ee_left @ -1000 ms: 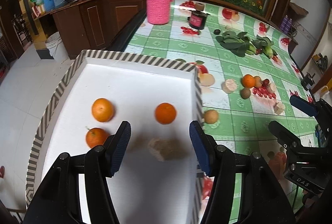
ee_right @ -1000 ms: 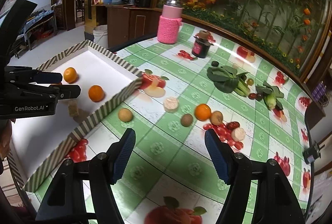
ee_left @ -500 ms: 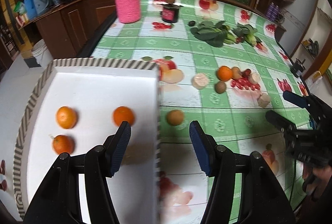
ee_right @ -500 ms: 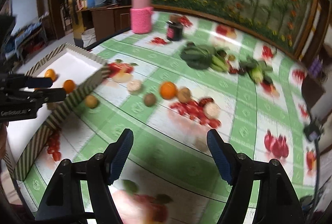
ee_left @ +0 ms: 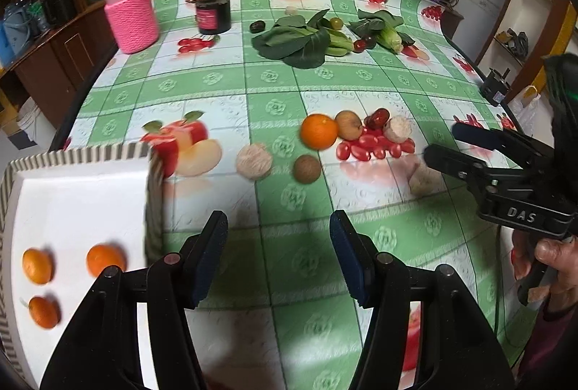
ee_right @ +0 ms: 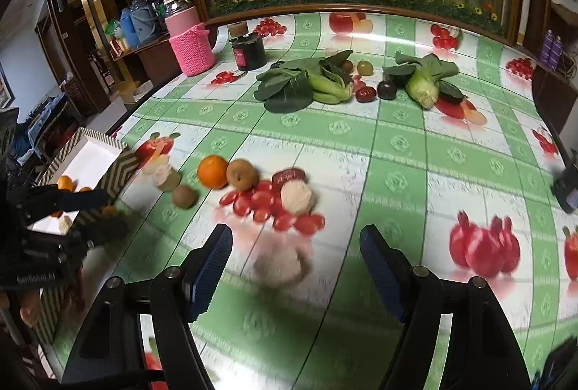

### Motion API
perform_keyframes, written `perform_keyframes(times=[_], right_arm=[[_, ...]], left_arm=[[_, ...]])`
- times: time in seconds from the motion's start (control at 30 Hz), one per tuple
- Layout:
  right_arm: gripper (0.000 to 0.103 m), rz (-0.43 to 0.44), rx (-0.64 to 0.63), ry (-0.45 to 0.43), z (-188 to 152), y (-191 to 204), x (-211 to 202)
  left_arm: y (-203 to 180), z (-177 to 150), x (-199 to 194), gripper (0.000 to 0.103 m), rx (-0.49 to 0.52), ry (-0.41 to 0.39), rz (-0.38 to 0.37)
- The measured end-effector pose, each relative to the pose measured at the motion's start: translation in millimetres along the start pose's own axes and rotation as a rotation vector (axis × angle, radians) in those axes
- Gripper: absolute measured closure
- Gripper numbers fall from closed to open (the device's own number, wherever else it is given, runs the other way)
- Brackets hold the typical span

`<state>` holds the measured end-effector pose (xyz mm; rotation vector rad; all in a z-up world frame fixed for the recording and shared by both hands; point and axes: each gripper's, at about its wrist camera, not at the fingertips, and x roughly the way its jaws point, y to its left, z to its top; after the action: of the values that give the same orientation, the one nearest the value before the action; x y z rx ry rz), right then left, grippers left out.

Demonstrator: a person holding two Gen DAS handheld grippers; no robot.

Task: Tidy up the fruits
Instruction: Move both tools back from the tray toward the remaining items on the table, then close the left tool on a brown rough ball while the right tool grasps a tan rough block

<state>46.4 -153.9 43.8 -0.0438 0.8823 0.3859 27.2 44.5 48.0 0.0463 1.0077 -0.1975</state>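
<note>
Both tools gape wide and carry nothing. The right tool (ee_right: 294,263) hangs low over a pale lump (ee_right: 280,263) on the worktop (ee_right: 397,137), probably lining up a grasp. The left tool (ee_left: 276,256) hovers by the tray (ee_left: 83,151), where three oranges (ee_left: 106,259) lie. Farther off, an orange (ee_right: 212,171), a pear (ee_right: 242,174) and a kiwi (ee_right: 184,196) wait unsorted

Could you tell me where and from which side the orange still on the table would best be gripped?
Probably from above, closing across the orange's widest part, fingers front and back. A brown pear touches its right side, leaving no gap there, while its near and far sides look free.
</note>
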Motion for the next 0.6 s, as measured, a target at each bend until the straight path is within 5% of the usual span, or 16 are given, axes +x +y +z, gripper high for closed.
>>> perform_keyframes(times=[0.2, 0.4, 0.6], right_arm=[[0.034, -0.024, -0.055, 0.031, 12, 2, 30], [0.074, -0.049, -0.090, 0.064, 15, 2, 52], [0.076, -0.031, -0.083, 0.057, 14, -1, 51]], left_arm=[[5, 13, 17, 0.046, 0.017, 0.014, 0.008], [12, 23, 34, 0.046, 0.030, 0.034, 0.005], [17, 28, 50, 0.046, 0.021, 0.050, 0.015]])
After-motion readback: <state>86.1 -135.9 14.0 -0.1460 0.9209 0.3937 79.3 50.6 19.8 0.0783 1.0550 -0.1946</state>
